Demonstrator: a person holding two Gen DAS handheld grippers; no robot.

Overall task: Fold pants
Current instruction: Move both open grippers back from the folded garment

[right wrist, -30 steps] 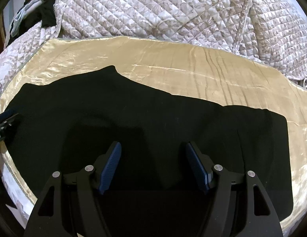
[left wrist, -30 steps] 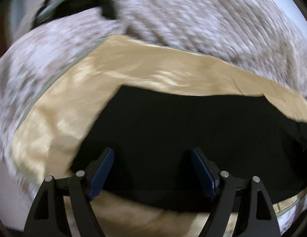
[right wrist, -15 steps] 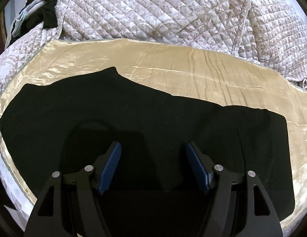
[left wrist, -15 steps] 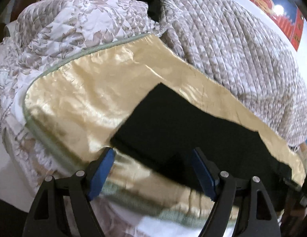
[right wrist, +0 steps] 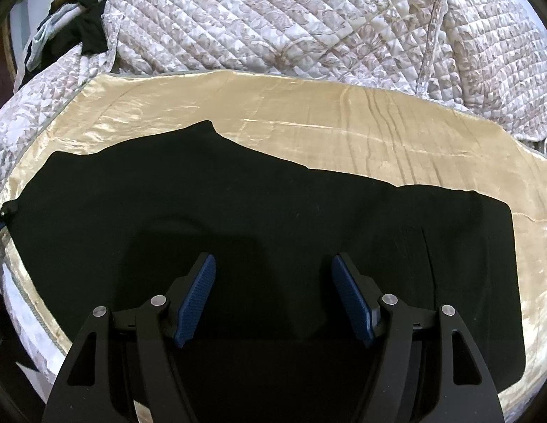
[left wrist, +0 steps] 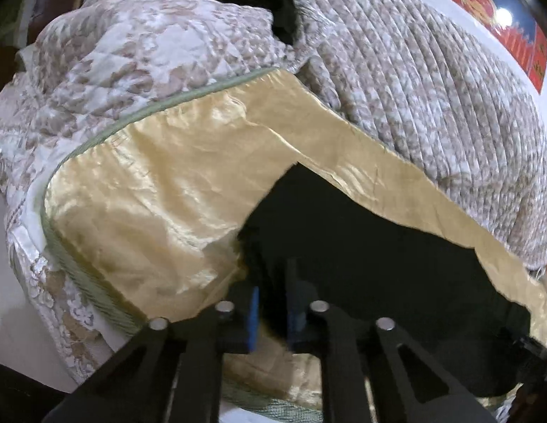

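Observation:
Black pants (right wrist: 273, 211) lie flat on a gold satin sheet (right wrist: 344, 134), stretched from left to right. In the left wrist view the pants (left wrist: 361, 246) run off to the right. My left gripper (left wrist: 271, 303) is shut on the pants' near left corner at the sheet's edge. It also shows at the far left edge of the right wrist view (right wrist: 0, 216). My right gripper (right wrist: 273, 296) is open and empty, hovering over the middle of the pants.
A quilted floral bedspread (right wrist: 291, 21) is bunched up behind the sheet. Dark clothes (right wrist: 79, 35) lie at the back left. The bed edge (left wrist: 79, 282) drops off at the left. A red and blue poster (left wrist: 502, 17) hangs on the wall.
My left gripper has swung to the pants' left end and shut on the corner. The right gripper has not moved.

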